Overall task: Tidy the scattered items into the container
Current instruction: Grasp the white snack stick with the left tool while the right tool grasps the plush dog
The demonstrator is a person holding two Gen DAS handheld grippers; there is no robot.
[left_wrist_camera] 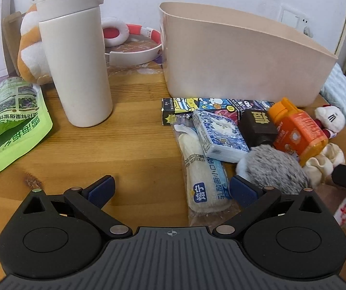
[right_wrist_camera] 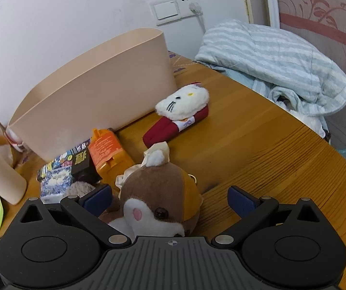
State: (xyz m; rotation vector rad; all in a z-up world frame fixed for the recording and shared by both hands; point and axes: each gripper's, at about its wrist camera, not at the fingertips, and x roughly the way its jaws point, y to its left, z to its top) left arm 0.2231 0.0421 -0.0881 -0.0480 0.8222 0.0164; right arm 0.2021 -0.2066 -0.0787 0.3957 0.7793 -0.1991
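A beige plastic container (left_wrist_camera: 233, 60) (right_wrist_camera: 95, 96) stands at the back of the wooden table. In front of it lies a pile: a cartoon box (left_wrist_camera: 197, 105), a blue tissue pack (left_wrist_camera: 221, 135), a wrapped bread snack (left_wrist_camera: 204, 181), a dark box (left_wrist_camera: 257, 125), an orange bottle (left_wrist_camera: 298, 130) (right_wrist_camera: 107, 152) and a grey fluffy ball (left_wrist_camera: 274, 171). My left gripper (left_wrist_camera: 171, 189) hovers open over the table, the snack between its fingers untouched. My right gripper (right_wrist_camera: 170, 199) stands open around a brown hamster plush (right_wrist_camera: 158, 193). A white cat plush (right_wrist_camera: 182, 106) lies near the container.
A tall cream flask (left_wrist_camera: 76, 55) stands left of the container, with a green snack bag (left_wrist_camera: 8, 125), an orange plush (left_wrist_camera: 31, 48) and red-white headphones (left_wrist_camera: 129, 41) nearby. Striped bedding (right_wrist_camera: 281, 62) lies past the table's right edge.
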